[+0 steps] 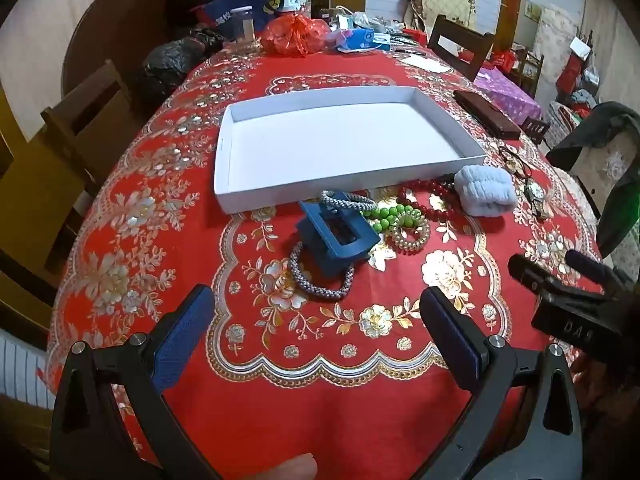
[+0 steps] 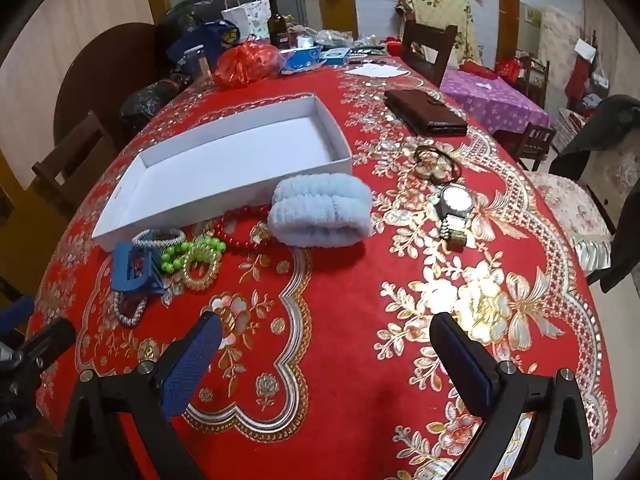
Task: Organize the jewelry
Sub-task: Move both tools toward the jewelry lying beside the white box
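Left gripper & right gripper both hover low over the table, jaws spread wide, nothing between them. Just ahead of left gripper: grey beaded bracelet w/ blue hair claw lying on it. Behind those, a second grey bracelet, green beads, clear coil hair tie, red bead strand, all bunched & touching. Pale blue fluffy scrunchie sits right of the pile, against the white tray; tray holds nothing. Watch lies further right, apart; dark hair ties beyond it. Brown wallet farther back.
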`<state>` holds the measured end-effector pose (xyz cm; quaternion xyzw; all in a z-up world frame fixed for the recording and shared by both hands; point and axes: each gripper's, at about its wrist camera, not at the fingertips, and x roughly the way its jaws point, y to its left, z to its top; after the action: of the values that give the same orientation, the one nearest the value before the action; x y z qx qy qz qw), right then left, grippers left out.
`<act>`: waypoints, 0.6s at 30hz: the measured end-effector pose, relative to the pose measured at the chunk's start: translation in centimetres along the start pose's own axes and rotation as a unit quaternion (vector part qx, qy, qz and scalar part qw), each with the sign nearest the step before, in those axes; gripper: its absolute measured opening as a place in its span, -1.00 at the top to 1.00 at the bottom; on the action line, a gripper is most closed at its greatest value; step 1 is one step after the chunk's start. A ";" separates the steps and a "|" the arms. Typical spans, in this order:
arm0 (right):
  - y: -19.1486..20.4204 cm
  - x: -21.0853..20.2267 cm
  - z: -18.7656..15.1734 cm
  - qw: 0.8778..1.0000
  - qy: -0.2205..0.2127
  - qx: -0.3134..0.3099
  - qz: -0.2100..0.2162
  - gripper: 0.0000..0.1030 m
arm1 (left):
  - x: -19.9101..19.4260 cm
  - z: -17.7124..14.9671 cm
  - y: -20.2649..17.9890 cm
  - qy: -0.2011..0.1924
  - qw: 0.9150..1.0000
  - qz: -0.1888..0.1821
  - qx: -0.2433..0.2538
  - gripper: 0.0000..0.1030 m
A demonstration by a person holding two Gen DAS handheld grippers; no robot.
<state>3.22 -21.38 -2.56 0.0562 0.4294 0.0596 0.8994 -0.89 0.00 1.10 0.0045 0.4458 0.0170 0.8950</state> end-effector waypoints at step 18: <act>1.5 0.1 0.3 0.996 -0.040 -0.072 -0.038 -1.00 | 2.8 0.3 -1.1 0.004 1.000 -0.024 0.019 -0.99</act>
<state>3.40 -19.92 -2.22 -0.0230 0.3898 0.0536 0.9190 1.08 -0.96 -0.94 0.0107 0.4500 -0.0124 0.8929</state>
